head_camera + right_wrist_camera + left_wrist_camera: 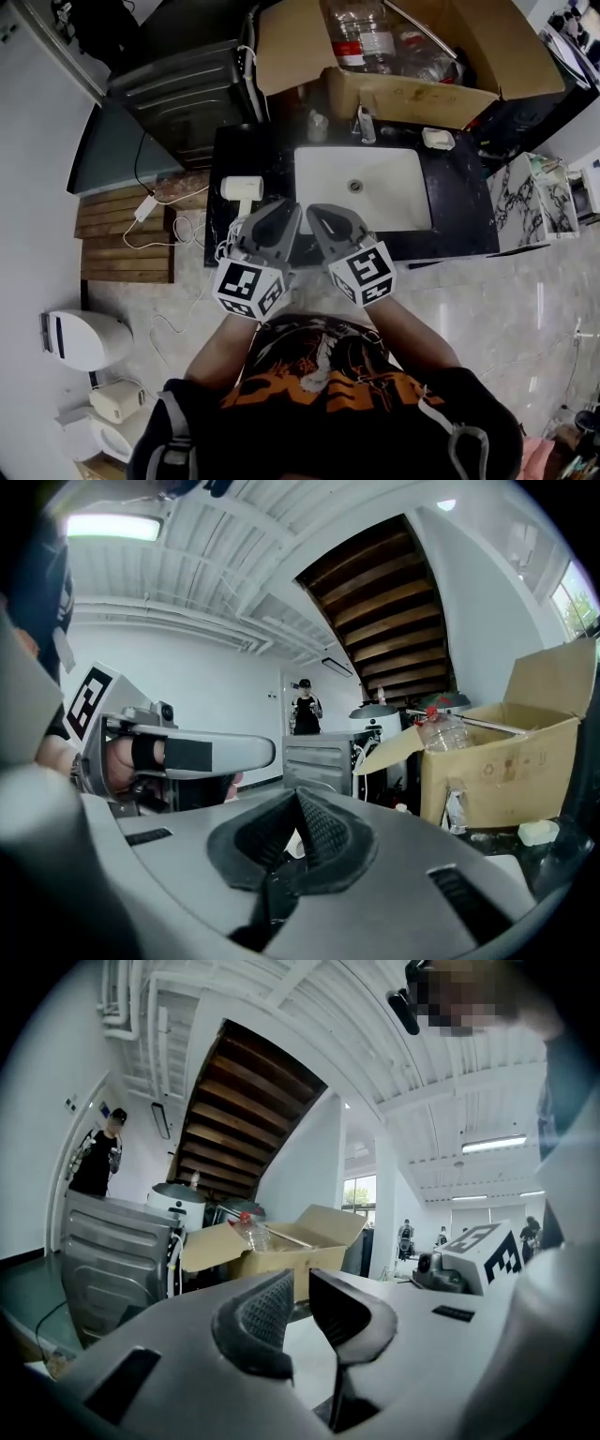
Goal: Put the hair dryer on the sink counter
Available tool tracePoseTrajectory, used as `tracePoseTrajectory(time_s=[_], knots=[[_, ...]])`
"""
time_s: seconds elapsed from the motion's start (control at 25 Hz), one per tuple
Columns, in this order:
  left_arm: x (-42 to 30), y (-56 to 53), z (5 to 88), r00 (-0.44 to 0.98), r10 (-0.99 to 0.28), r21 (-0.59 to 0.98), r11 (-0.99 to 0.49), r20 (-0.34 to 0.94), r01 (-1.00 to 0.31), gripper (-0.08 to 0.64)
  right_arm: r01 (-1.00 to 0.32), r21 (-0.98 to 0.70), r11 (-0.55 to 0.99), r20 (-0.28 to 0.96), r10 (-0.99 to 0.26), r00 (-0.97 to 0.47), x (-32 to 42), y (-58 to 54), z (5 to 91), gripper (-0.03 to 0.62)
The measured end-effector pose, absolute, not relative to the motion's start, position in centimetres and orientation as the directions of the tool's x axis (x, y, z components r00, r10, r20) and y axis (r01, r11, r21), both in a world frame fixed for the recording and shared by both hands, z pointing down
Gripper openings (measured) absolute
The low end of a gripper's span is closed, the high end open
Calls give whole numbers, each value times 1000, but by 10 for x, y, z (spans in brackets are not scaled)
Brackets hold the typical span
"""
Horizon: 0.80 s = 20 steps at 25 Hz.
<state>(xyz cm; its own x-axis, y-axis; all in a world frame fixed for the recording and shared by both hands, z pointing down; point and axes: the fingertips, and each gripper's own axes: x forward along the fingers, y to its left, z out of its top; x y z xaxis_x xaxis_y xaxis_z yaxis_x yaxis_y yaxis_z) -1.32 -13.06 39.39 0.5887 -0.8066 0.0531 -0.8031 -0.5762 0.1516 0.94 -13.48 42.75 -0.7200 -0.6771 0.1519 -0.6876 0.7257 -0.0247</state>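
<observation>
Hovering side by side over the front edge of the black sink surface (459,211), both tongs point roughly level toward the basin.

Left tongs (301,1277): the grey jaws are almost together. A thin gap shows between the ribbed pads, with nothing in it.

Right tongs (297,797): the pads meet at the tips, closed and empty.

In the head view each of the tongs has its black-and-white marker cube (248,291) at the end nearest the person.

The white hair dryer (242,187) lies on the surface, left of the white rectangular basin (375,192) and near the surface's left end. Neither of the tongs holds it. In the head view the left tongs' tips show just right of it, on the person's side.

A thin white cable (173,230) loops on the floor left of the surface. It reaches a white plug block (143,208) at the edge of the brown wooden slat platform (127,234).

Behind the basin are a chrome faucet (366,124) and a white soap dish (438,139). Further back, an open brown cardboard box (412,94) holds clear plastic bottles (361,37). A grey ribbed metal cabinet (187,98) stands left of the box.

A bystander in black (98,1152) stands far behind the cabinet in both gripper views.
</observation>
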Motion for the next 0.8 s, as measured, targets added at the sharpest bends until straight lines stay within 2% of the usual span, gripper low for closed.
tracePoseTrajectory(time_s=[0.8], knots=[[0,-49,309,577,-809,21,-582,-112,-813,29,-697,108,709,-102,-690,-717,47,-49,315,14]])
